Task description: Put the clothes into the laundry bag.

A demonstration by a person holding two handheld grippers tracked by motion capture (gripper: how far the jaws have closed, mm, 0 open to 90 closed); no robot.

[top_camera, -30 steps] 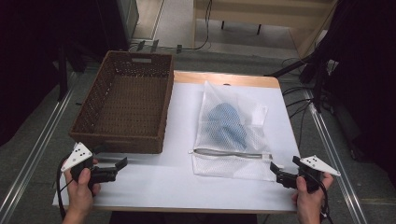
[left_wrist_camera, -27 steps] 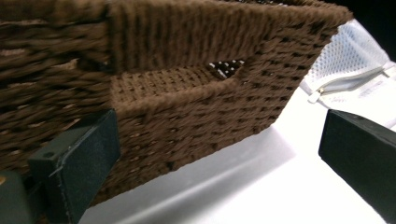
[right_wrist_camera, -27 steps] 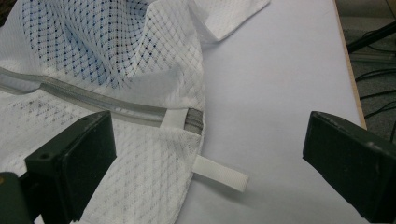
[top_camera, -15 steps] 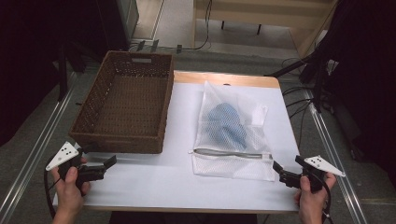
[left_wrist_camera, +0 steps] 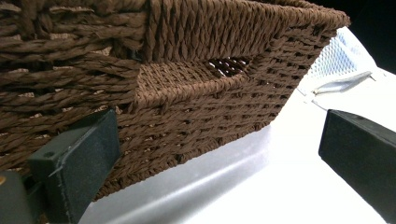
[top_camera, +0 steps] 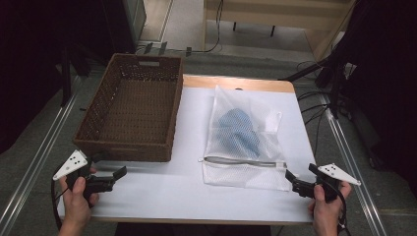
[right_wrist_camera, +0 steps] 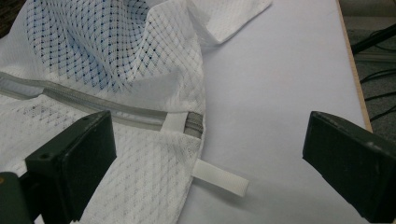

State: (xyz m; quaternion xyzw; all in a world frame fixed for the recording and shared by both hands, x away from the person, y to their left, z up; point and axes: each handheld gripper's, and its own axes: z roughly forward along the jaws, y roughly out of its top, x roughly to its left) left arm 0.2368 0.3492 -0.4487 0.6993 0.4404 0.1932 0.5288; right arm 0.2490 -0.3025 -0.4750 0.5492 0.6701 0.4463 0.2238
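Here's the left hand-held gripper [top_camera: 115, 176], low over the near left corner of the desk [top_camera: 162, 191], jaws spread wide and holding nothing, just short of the near wall of the brown wicker basket [top_camera: 129, 146]. Its own camera looks straight at that woven wall, handle slot and all. Over on the right, the right hand-held gripper [top_camera: 291, 180] sits with jaws apart too, empty, right at the near right corner of the white mesh laundry bag [top_camera: 246, 167]. The bag lies flat on the desk beside the basket, grey zipper [right_wrist_camera: 93, 105] running across it, something blue [top_camera: 238, 132] inside. A small white tab [right_wrist_camera: 219, 179] pokes out between the right jaws.
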